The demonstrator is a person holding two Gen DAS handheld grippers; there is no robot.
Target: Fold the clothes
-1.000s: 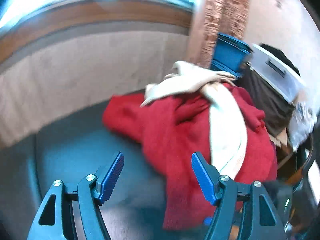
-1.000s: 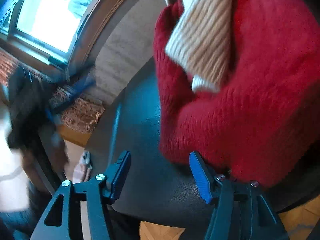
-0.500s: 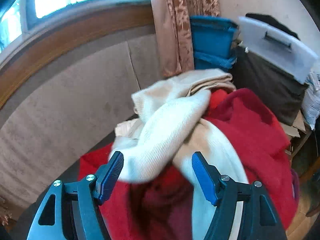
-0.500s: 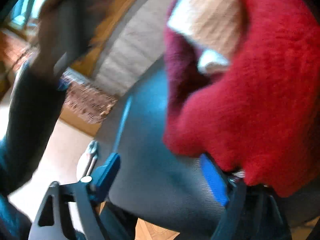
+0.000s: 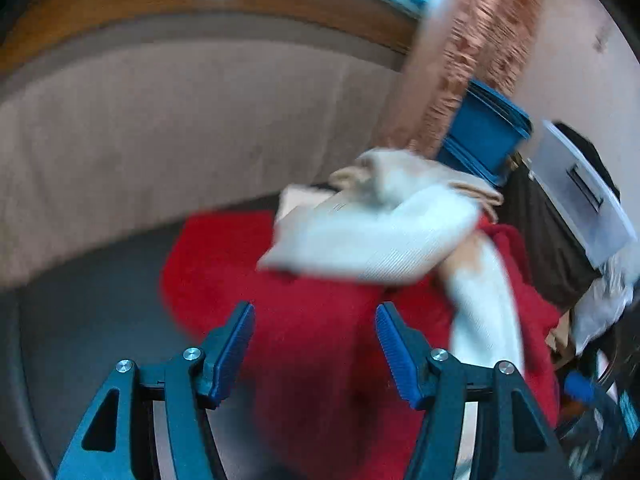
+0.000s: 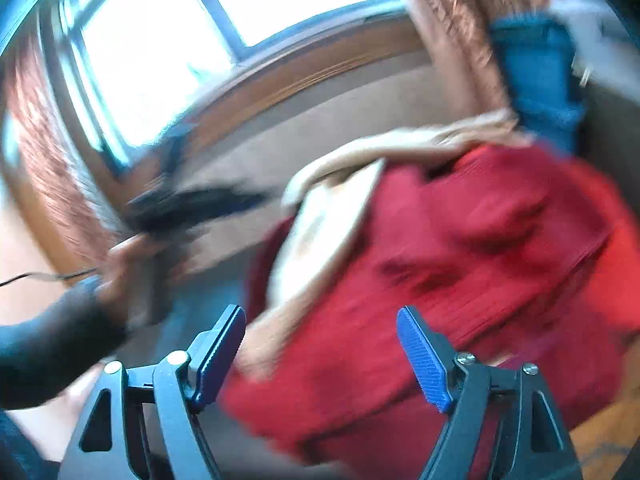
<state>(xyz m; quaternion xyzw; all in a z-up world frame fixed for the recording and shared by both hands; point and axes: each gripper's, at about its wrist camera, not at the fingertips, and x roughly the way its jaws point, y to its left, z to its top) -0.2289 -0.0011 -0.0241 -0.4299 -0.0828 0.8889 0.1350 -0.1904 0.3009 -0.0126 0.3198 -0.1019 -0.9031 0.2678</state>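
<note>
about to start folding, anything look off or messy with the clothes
Yes: the clothes are a heap. A cream garment lies twisted across a crumpled red sweater on the dark table. Both the left gripper and right gripper are open, holding nothing.

My two views both smeared by motion blur, daylight from the window (image 6: 160, 60) blown out white, red sweater (image 6: 480, 260) soft and streaked, fisheye bending the edges, corners vignetted black
</note>
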